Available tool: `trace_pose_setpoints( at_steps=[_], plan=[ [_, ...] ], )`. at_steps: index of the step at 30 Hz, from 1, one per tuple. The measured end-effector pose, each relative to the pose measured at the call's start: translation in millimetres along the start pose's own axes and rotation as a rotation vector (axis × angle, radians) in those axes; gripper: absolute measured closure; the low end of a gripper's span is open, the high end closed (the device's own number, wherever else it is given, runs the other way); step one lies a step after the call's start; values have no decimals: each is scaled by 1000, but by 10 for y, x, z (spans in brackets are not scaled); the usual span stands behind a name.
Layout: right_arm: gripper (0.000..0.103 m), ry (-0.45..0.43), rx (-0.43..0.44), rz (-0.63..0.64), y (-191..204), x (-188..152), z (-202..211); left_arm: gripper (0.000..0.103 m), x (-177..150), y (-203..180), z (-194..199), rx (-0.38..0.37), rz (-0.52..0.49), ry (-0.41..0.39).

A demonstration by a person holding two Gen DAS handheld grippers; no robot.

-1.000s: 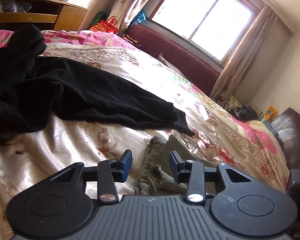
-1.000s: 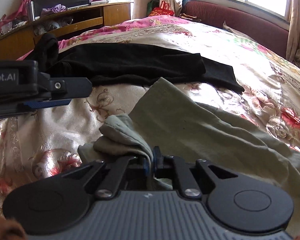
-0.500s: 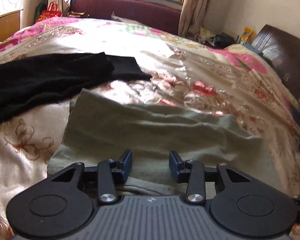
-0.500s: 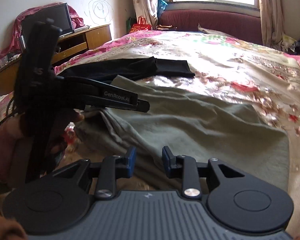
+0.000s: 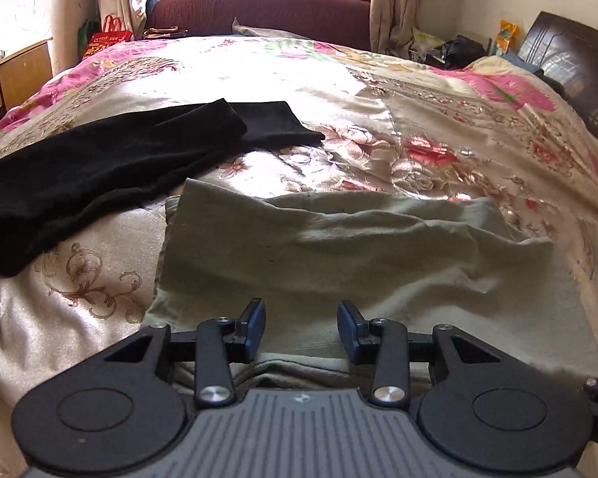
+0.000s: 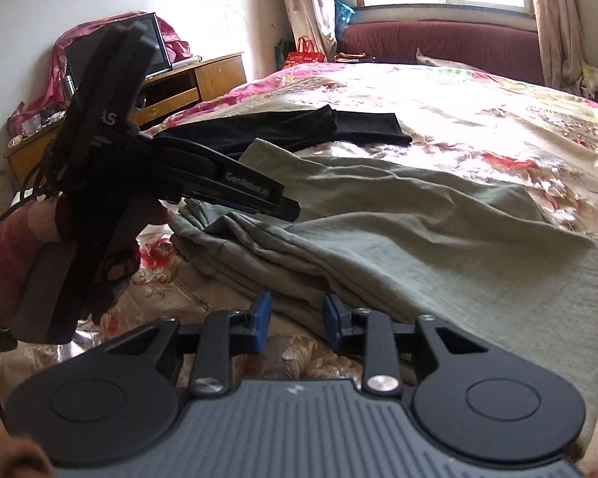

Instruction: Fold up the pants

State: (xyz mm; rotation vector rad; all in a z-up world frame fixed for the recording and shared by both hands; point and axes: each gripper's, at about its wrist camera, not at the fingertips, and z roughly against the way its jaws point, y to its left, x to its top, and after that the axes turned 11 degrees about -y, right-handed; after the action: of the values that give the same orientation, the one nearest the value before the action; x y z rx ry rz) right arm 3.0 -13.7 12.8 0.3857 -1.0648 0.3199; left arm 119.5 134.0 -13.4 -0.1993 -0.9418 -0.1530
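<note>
Olive-green pants lie spread across the flowered bedspread, with loose folds bunched at their left end. My left gripper stands open just above the pants' near edge, with nothing pinched between its blue pads. The right gripper is open too, at the near edge of the pants, its pads clear of the cloth. In the right wrist view the left gripper hovers over the bunched end, held by a gloved hand.
A black garment lies on the bed just beyond the pants, to the left. A wooden cabinet with a screen stands left of the bed. A maroon sofa runs under the window, and a dark headboard stands at far right.
The right gripper let go of the folded pants edge and opened. Both views swung round towards the window, and the pants now lie spread out. The left gripper stayed open.
</note>
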Motion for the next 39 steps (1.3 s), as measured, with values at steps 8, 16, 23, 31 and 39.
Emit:
trace_pose_setpoints(
  at_steps=[8, 16, 23, 31, 39],
  plan=[
    [72, 62, -252, -125, -755, -26, 456, 48, -183, 219, 115, 8, 10, 25],
    [69, -52, -343, -400, -1594, 229, 513, 47, 149, -79, 331, -41, -55, -93],
    [66, -72, -232, -359, -1599, 353, 218, 47, 209, -361, -9, -134, -77, -51],
    [78, 18, -276, -409, -1991, 322, -585, 42, 10, -201, -296, -128, -67, 55],
    [68, -41, -183, -330, -1646, 527, -375, 42, 259, -85, -211, -115, -10, -49]
  ],
)
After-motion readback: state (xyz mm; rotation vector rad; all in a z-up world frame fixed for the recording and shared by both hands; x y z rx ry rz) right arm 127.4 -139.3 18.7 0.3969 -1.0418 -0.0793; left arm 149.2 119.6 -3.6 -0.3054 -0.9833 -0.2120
